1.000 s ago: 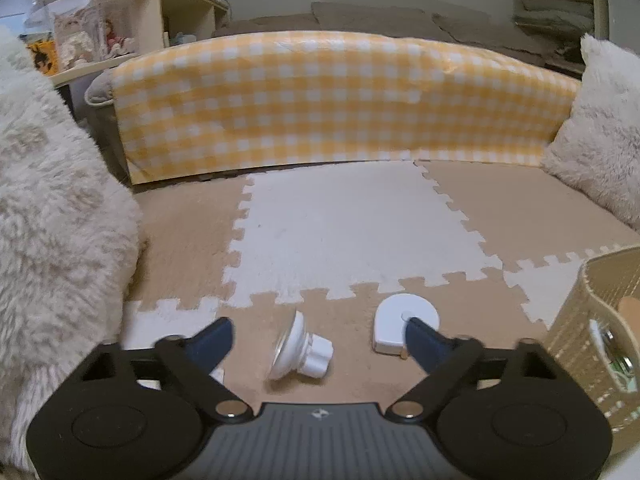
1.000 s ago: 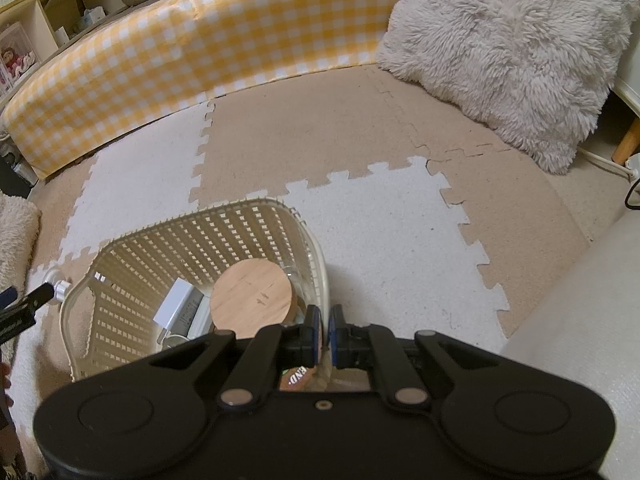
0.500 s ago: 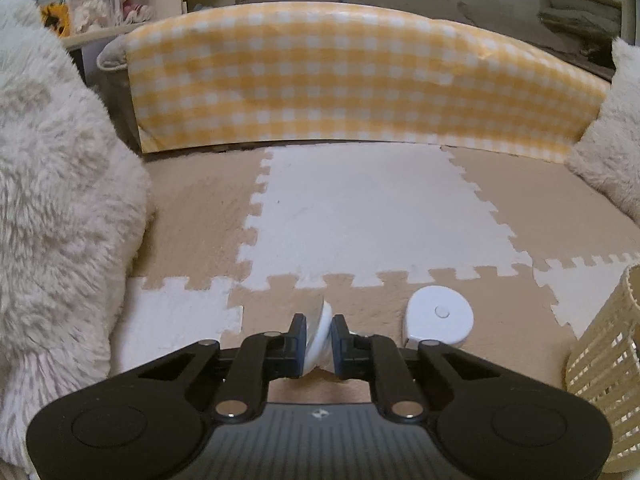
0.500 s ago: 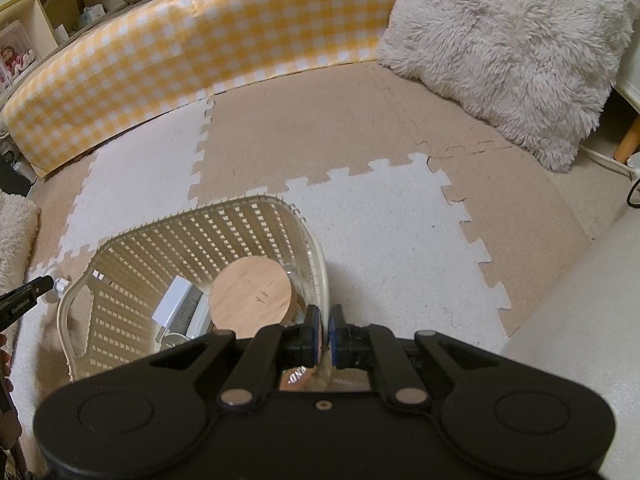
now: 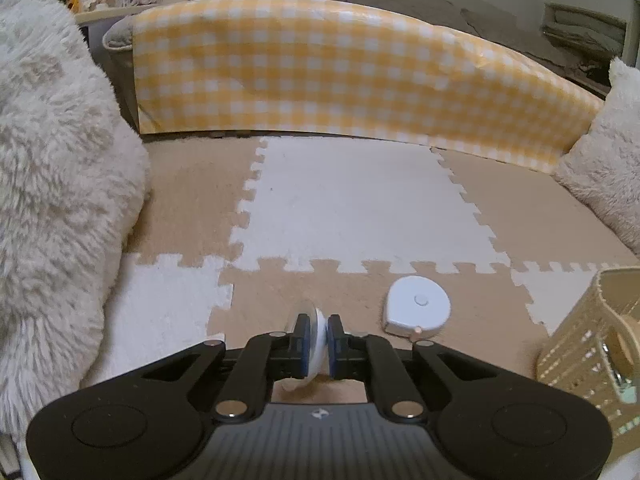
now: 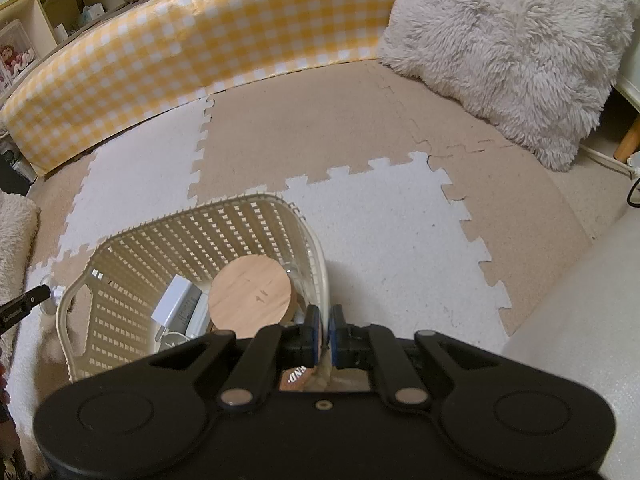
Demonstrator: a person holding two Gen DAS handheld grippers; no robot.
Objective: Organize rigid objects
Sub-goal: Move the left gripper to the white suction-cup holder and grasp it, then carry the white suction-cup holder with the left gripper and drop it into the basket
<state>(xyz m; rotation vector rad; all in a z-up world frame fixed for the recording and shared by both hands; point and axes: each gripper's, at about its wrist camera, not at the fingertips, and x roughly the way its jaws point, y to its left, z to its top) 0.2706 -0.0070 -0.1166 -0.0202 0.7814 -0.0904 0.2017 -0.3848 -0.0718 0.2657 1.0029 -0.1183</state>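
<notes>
My left gripper (image 5: 318,330) is shut on a white suction-cup piece (image 5: 316,360), held edge-on between the blue pads just above the puzzle mat. A white round tape measure (image 5: 416,306) lies on the mat just to its right. The cream slatted basket (image 5: 580,344) stands at the far right. In the right wrist view my right gripper (image 6: 325,332) is shut on the near rim of that basket (image 6: 192,232). Inside lie a round wooden lid (image 6: 250,296) and a white charger (image 6: 176,304). The left gripper's fingertip (image 6: 28,304) shows beyond the basket's left side.
A fluffy cushion (image 5: 52,200) crowds the left side. A yellow checked barrier (image 5: 340,68) closes the back. A second fluffy cushion (image 6: 504,48) sits at the back right. The floor is beige and white puzzle mat (image 5: 352,200).
The left gripper's jaws closed from wide open onto the white suction-cup piece that lay on the mat between them. The right gripper and the basket have not moved.
</notes>
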